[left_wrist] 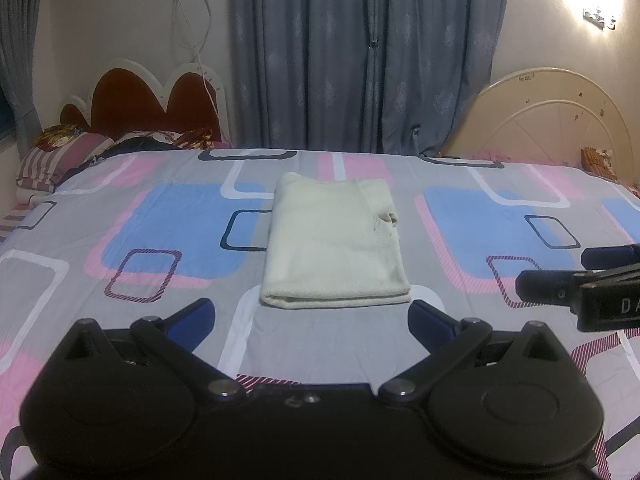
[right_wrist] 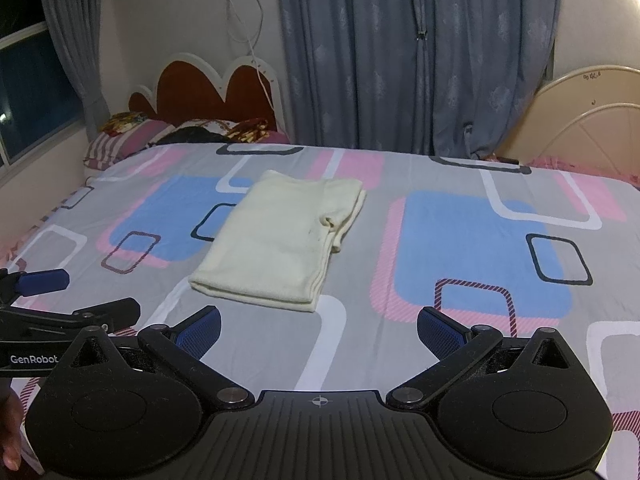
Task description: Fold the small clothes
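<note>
A cream garment (left_wrist: 334, 240) lies folded into a neat rectangle in the middle of the bed; it also shows in the right wrist view (right_wrist: 280, 240). My left gripper (left_wrist: 312, 324) is open and empty, just in front of the garment's near edge. My right gripper (right_wrist: 319, 330) is open and empty, in front of the garment and a little to its right. The right gripper's fingers (left_wrist: 560, 284) show at the right edge of the left wrist view; the left gripper's fingers (right_wrist: 60, 300) show at the left edge of the right wrist view.
The bed has a grey sheet (left_wrist: 160, 220) with blue, pink and white rectangles. Pillows (left_wrist: 72, 152) and a red headboard (left_wrist: 152, 96) stand at the far left. A cream headboard (left_wrist: 560, 112) leans at the far right. Grey curtains (left_wrist: 360, 60) hang behind.
</note>
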`<action>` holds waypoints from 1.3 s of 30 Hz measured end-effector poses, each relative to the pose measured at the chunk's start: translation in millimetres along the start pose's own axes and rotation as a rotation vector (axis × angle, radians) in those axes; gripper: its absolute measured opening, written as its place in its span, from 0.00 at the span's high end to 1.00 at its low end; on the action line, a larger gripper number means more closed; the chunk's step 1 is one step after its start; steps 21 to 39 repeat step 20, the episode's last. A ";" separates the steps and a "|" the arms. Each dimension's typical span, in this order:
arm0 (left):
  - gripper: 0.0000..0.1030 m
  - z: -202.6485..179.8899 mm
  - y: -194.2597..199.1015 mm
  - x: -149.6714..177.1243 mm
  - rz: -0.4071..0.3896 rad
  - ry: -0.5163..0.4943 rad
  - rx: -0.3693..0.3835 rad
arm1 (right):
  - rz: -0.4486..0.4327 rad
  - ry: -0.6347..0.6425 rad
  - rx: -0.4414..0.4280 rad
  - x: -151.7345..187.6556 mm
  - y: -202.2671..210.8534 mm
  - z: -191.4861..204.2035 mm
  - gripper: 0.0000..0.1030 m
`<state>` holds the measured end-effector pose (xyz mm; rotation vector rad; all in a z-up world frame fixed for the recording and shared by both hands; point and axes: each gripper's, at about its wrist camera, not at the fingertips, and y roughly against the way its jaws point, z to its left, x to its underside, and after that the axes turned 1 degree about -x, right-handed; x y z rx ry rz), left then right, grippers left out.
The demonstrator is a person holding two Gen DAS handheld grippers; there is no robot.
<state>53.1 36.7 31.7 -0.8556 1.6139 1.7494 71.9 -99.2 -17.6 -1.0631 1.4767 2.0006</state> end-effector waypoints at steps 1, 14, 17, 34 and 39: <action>0.01 0.7 -0.1 0.3 -0.001 0.001 0.002 | -0.001 0.001 0.000 0.1 0.2 0.5 0.00; 0.07 8.9 1.8 -0.5 -0.023 -0.004 -0.001 | -0.005 0.012 -0.010 -2.9 -2.2 4.9 0.00; 0.07 11.5 2.2 0.5 -0.029 0.000 0.000 | -0.005 0.015 -0.012 -2.4 -2.6 6.7 0.00; 0.00 12.2 1.5 1.8 -0.022 0.012 0.029 | -0.004 0.015 -0.015 -2.0 -2.7 8.5 0.00; 0.00 12.2 1.5 1.8 -0.022 0.012 0.029 | -0.004 0.015 -0.015 -2.0 -2.7 8.5 0.00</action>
